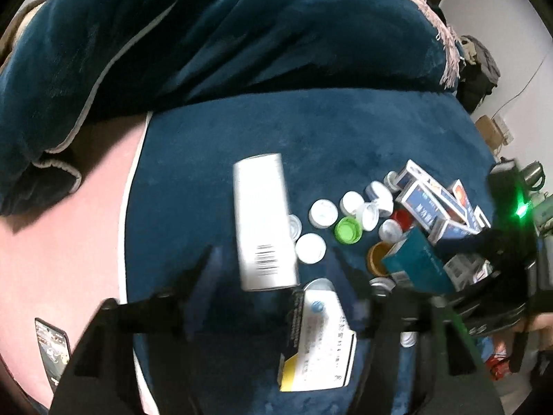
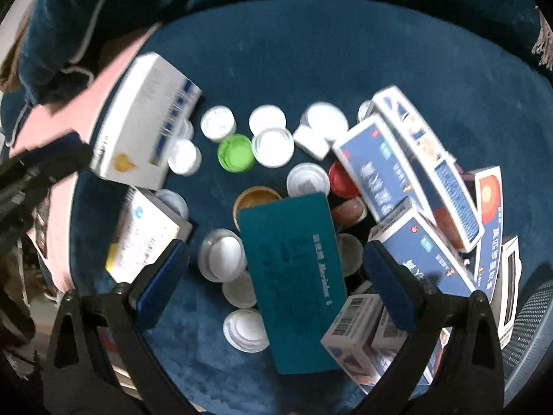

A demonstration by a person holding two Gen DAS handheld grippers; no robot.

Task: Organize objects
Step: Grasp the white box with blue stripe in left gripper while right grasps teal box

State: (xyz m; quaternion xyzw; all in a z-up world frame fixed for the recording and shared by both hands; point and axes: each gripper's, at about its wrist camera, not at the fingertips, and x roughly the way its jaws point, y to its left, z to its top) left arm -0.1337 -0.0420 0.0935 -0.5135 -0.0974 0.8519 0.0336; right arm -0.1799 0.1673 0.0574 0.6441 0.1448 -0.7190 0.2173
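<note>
Boxes and small jars are heaped on a round blue cushion (image 2: pixel 345 52), which rests on a pink bed (image 1: pixel 52 242) beside a rumpled blue blanket (image 1: pixel 207 34). No earlier sorting can be read with certainty, but two groups seem to be forming: the blue boxes (image 2: pixel 390 173) lean against one another at the right, while white-lidded jars (image 2: pixel 217 122) and a green lid (image 2: pixel 235 154) lie loose in the middle.

In the left wrist view, a long white box (image 1: pixel 264 221) lies flat between the left gripper (image 1: pixel 273 263) fingers and just beyond them. The fingers stand well apart and the pads do not press on it, so it is judged to be released there, at the left of the jars, probably to start a row of boxes. A second white box with a yellow corner (image 1: pixel 318 342) lies nearer, under the gripper.

In the right wrist view, the right gripper (image 2: pixel 276 276) is pointed straight down over a teal box (image 2: pixel 293 276), which rests tilted on top of jars. Its fingers (image 2: pixel 160 276) are spread wide on either side of the box without touching it, so nothing is held. The straddling pose suggests that the teal box is intended to be taken next; because it sits unevenly on round lids, it may slip when squeezed.
</note>
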